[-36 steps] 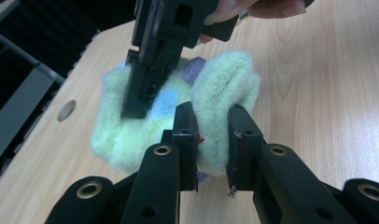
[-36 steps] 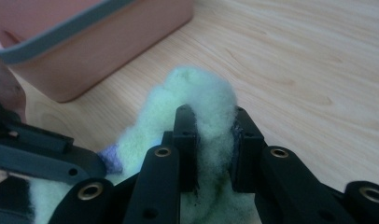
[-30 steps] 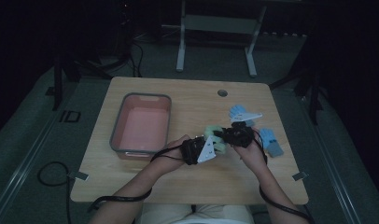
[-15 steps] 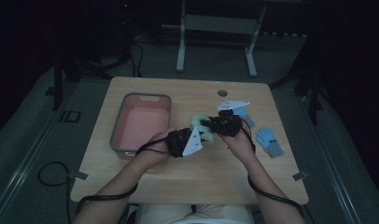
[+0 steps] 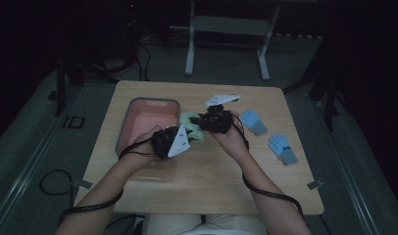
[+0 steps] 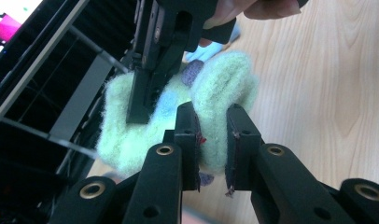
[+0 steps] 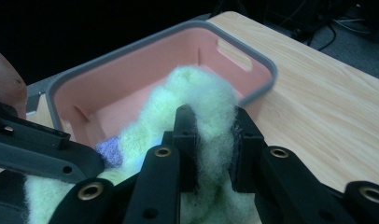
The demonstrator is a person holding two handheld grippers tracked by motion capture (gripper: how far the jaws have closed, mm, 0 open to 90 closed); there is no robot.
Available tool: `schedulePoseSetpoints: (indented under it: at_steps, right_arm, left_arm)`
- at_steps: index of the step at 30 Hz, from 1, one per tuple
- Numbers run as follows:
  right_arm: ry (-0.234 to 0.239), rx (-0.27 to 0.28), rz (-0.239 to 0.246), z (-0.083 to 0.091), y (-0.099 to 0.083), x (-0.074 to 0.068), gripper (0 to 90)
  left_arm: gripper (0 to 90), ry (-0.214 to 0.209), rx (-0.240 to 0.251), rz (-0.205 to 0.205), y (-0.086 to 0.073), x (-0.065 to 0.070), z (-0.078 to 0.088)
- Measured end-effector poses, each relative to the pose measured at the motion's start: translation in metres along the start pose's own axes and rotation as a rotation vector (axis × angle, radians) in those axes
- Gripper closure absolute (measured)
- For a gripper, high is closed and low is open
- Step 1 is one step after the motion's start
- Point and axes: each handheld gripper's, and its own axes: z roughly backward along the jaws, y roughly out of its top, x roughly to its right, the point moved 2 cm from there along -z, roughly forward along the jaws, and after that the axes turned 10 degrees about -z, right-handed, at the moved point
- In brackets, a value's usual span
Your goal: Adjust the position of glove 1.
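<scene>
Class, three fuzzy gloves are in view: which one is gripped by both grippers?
The light green glove, held beside the pink bin. Both blue gloves lie untouched on the table.

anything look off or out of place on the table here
Nothing stands out. Both grippers pinch one fuzzy green item in the air beside the pink bin; two blue gloves lie flat and apart on the table, nothing spilled or torn.
</scene>
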Motion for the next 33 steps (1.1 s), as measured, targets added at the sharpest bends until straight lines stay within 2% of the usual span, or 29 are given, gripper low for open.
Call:
schedulePoseSetpoints:
  at_steps: [5, 8, 13, 15, 16, 18, 19, 21, 26, 33]
  right_arm:
    - [0.019, 0.005, 0.009, -0.019, 0.014, -0.013, 76.0]
    - [0.032, 0.007, 0.011, -0.034, 0.019, -0.021, 76.0]
    - [0.043, -0.010, 0.007, -0.059, 0.022, -0.032, 76.0]
    - [0.048, -0.018, -0.002, -0.070, 0.023, -0.035, 76.0]
    - [0.048, -0.023, -0.002, -0.076, 0.023, -0.036, 75.9]
    - [0.045, -0.032, -0.007, -0.086, 0.022, -0.038, 76.0]
    - [0.044, -0.035, -0.007, -0.091, 0.022, -0.038, 75.9]
    - [0.042, -0.047, -0.027, -0.100, 0.018, -0.038, 75.9]
    - [0.029, -0.086, -0.068, -0.121, 0.003, -0.030, 75.9]
    - [-0.012, -0.136, -0.080, -0.139, -0.008, -0.024, 72.0]
  left_arm:
    - [77.6, 0.007, -0.005, -0.013, -0.022, -0.009, 0.015]
    - [77.6, 0.008, -0.017, -0.004, -0.037, -0.013, 0.023]
    - [77.5, -0.002, -0.050, 0.008, -0.060, -0.015, 0.031]
    - [77.5, -0.011, -0.057, -0.001, -0.069, -0.015, 0.032]
    - [77.5, -0.027, -0.056, -0.002, -0.075, -0.015, 0.032]
    - [77.5, -0.045, -0.064, -0.040, -0.085, -0.015, 0.030]
    - [77.5, -0.067, -0.069, -0.046, -0.090, -0.015, 0.029]
    - [77.4, -0.087, -0.072, -0.062, -0.098, -0.013, 0.025]
    - [77.4, -0.152, -0.095, -0.041, -0.114, -0.010, 0.009]
    - [77.2, -0.302, -0.158, -0.033, -0.128, -0.012, -0.014]
